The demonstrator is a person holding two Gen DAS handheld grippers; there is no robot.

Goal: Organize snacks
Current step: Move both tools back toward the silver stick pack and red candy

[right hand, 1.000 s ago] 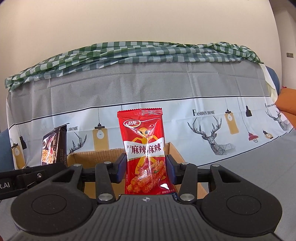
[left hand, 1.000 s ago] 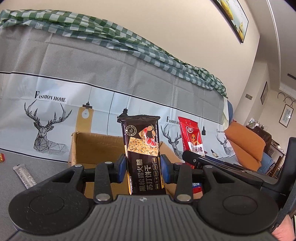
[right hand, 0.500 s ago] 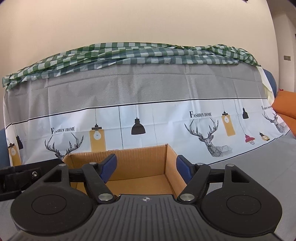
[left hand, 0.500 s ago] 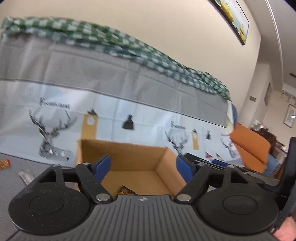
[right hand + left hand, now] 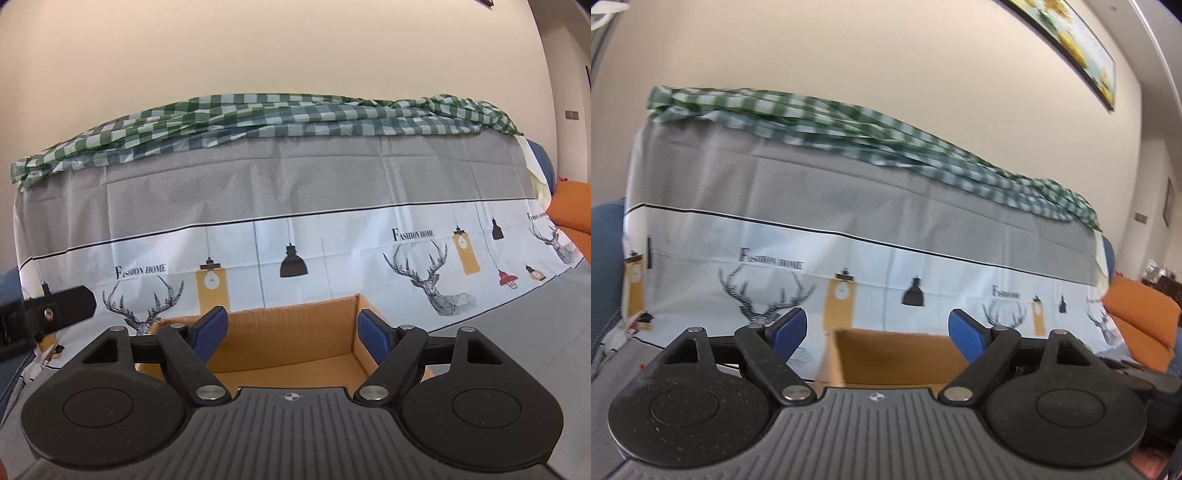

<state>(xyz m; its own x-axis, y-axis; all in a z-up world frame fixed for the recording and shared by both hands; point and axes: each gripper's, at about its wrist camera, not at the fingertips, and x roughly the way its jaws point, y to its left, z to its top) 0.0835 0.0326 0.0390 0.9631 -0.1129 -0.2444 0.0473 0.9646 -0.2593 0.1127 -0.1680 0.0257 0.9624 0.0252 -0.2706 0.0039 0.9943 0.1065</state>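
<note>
An open cardboard box point(image 5: 886, 350) stands on the grey cloth, just beyond my left gripper point(image 5: 877, 326). The left jaws are spread wide and still opening, with nothing between the blue pads point(image 5: 790, 325). In the right wrist view the same box point(image 5: 314, 317) sits straight ahead, and the strip of its floor that shows is bare. My right gripper point(image 5: 291, 328) hangs over its near edge, jaws opening and empty. No snack packet shows in either view; most of the box's inside is hidden behind the gripper bodies. A black finger point(image 5: 55, 310) of the left gripper juts in at the left.
Behind the box rises a sofa back under a grey and white deer-print cover point(image 5: 295, 206), topped by a green checked cloth point(image 5: 280, 114). An orange cushion point(image 5: 1137, 325) lies to the right. Grey cloth point(image 5: 535, 332) spreads right of the box.
Both grippers have opened wide. The dark cracker packet has left the left jaws and the red spicy packet the right jaws; both are out of sight. The left view has swung left and tilted up.
</note>
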